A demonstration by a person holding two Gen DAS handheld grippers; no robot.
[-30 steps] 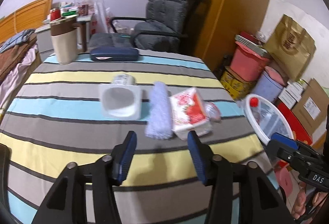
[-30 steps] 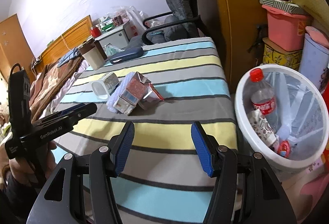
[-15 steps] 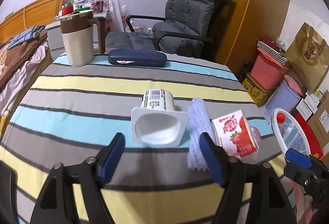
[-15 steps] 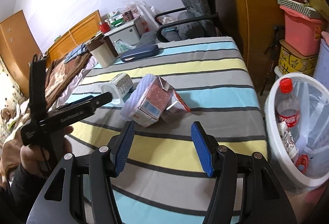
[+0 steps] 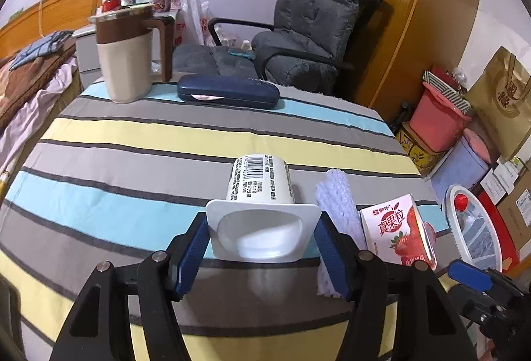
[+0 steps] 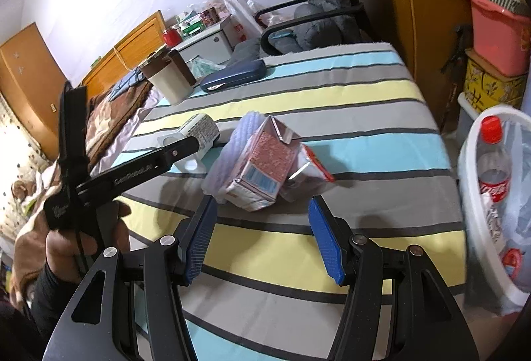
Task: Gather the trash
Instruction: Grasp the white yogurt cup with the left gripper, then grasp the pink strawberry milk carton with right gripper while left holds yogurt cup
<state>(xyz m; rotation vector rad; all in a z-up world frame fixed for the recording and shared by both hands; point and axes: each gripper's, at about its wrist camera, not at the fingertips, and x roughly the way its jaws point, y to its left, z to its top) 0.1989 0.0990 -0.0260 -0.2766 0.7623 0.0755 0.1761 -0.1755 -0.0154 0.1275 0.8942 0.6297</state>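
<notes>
A white yogurt cup (image 5: 259,181) lies on its side on the striped tablecloth (image 5: 132,142), mouth towards me. My left gripper (image 5: 262,241) straddles its square rim; the jaws are closing and both blue pads meet the rim's edges. Right of the cup lie a white foam net sleeve (image 5: 335,198) and a strawberry milk carton (image 5: 398,228). In the right wrist view the cup (image 6: 202,128), sleeve (image 6: 239,135), carton (image 6: 265,162) and a crumpled wrapper (image 6: 312,162) lie together. My right gripper (image 6: 263,211) hangs open just short of the carton, holding nothing.
A white lined bin (image 6: 471,195) holding a cola bottle (image 6: 494,162) stands off the table's right edge. A beige jug (image 5: 126,62) and a navy glasses case (image 5: 229,92) sit at the far edge, a grey chair (image 5: 308,29) behind. Stacked boxes (image 5: 438,122) crowd the right wall.
My left gripper moved forward over the table, spread its jaws wide, then drew them in around the yogurt cup's rim. My right gripper swung from the bin towards the carton.
</notes>
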